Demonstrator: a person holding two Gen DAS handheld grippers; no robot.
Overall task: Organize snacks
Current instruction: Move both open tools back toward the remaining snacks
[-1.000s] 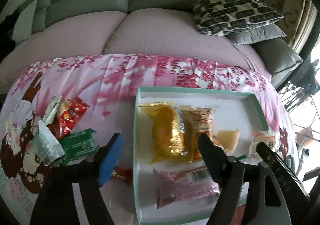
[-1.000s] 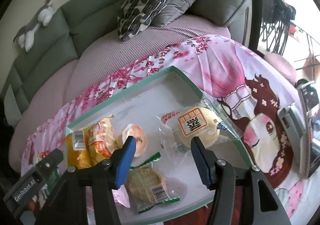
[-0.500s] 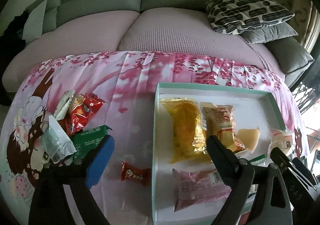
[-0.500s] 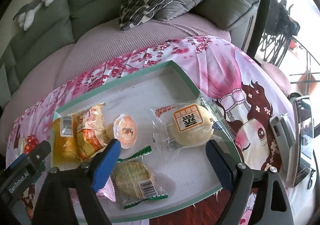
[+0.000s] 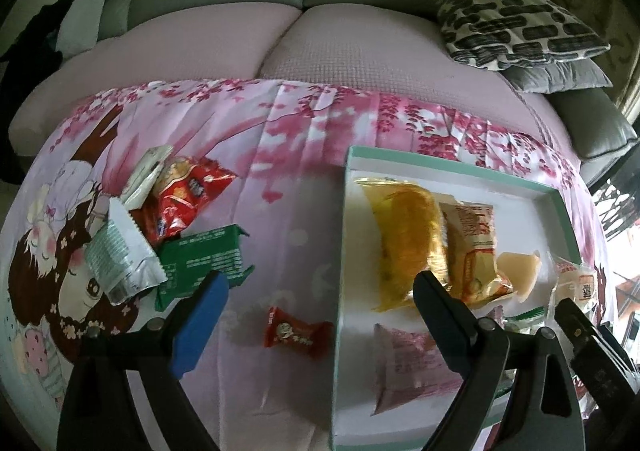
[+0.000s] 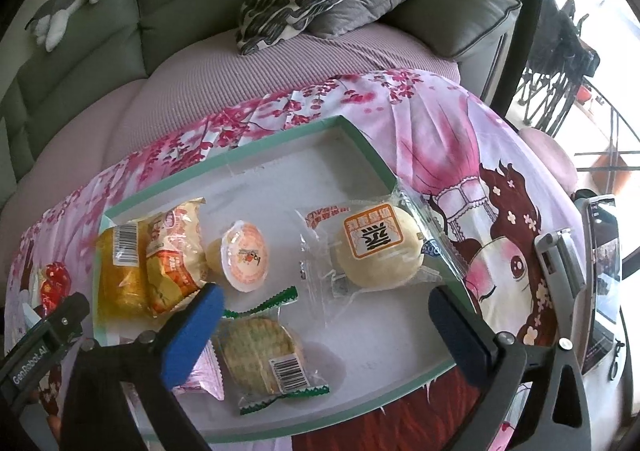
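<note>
"GenRobot.AI" is printed on the left gripper's body, seen at the lower left of the right wrist view. A white tray with a mint-green rim sits on a pink blossom-print cloth. In the tray lie a yellow packet, an orange packet, a jelly cup, a wrapped bun whose orange label's characters are unclear, a barcoded round cracker and a pink packet. Left of the tray lie a red candy, a green packet, a red bag and a white sachet. The left gripper is spread and empty above the candy; the right gripper, its jaws just opened further, is wide and holds nothing.
</note>
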